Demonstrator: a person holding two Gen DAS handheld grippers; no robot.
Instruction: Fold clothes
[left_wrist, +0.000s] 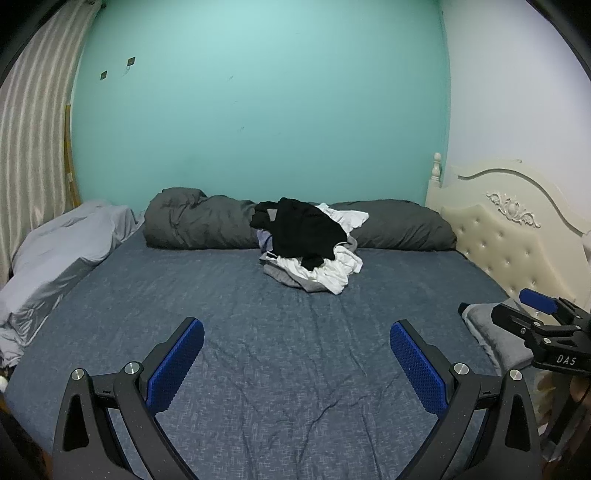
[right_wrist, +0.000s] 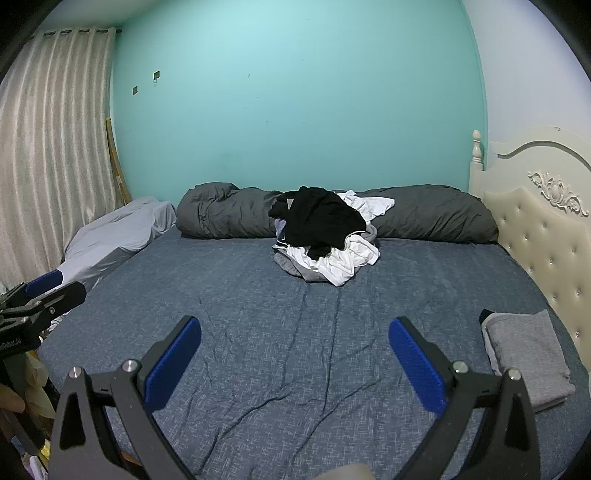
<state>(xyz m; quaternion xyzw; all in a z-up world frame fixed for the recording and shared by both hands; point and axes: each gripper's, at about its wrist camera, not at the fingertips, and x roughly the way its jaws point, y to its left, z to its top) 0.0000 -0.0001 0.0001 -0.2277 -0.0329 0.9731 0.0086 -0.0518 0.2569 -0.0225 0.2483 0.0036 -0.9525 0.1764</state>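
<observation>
The bed (left_wrist: 258, 350) carries everything here; its blue-grey sheet lies bare and lightly creased in front, and a heap of clothes (left_wrist: 312, 245) sits toward the far side, well apart from both grippers; a black garment (left_wrist: 301, 229) is draped on top of the heap, with white pieces (left_wrist: 334, 271) spilling out below and behind it and a grey piece at the bottom edge; the heap leans against a rolled dark grey duvet (left_wrist: 199, 225) that runs along the turquoise wall; a pale grey cover (left_wrist: 62, 251) is bunched at the left edge of the bed beside the striped curtain (left_wrist: 33, 147); a folded grey garment (right_wrist: 526, 356) lies flat on the sheet near the cream headboard (right_wrist: 546, 236), at the right; the left gripper (left_wrist: 297, 363) hovers over the bare sheet with its blue pads spread wide and nothing between them; the right gripper (right_wrist: 295, 363) is likewise spread wide and empty above the sheet, just left of the folded garment, touching no cloth.
</observation>
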